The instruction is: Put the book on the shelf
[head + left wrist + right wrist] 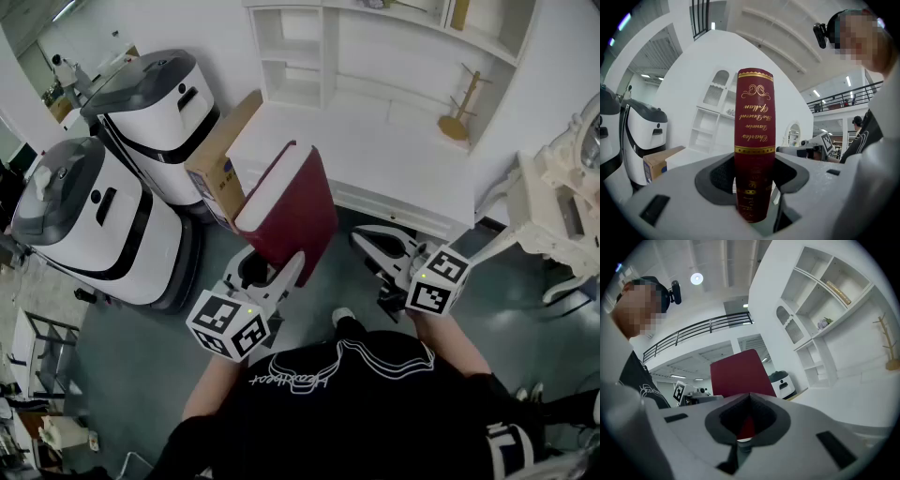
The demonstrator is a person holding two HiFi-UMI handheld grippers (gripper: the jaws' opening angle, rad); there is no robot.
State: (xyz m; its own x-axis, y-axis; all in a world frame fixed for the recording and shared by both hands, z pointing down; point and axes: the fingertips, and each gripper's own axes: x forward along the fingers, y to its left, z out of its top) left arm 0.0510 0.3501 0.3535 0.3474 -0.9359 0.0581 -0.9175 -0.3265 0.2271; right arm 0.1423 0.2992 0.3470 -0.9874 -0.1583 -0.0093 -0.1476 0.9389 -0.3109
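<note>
Red book [289, 202] pinched in the left gripper [270, 270], facing the white shelf [292, 58]

Jaws clamp the book's lower spine, its long axis roughly upright; the shelf lies ahead, beyond the book; the right gripper [377, 246] sits just beside it, jaws pressed together, empty.

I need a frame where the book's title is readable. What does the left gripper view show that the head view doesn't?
Only the left gripper view shows the book's gold-lettered spine, upright between the left hand-held gripper's jaws, which clamp it. Only the head view shows the book's white page edges and the wooden stand on the desk. Both show the red book, the white shelf unit and the cardboard box.
</note>
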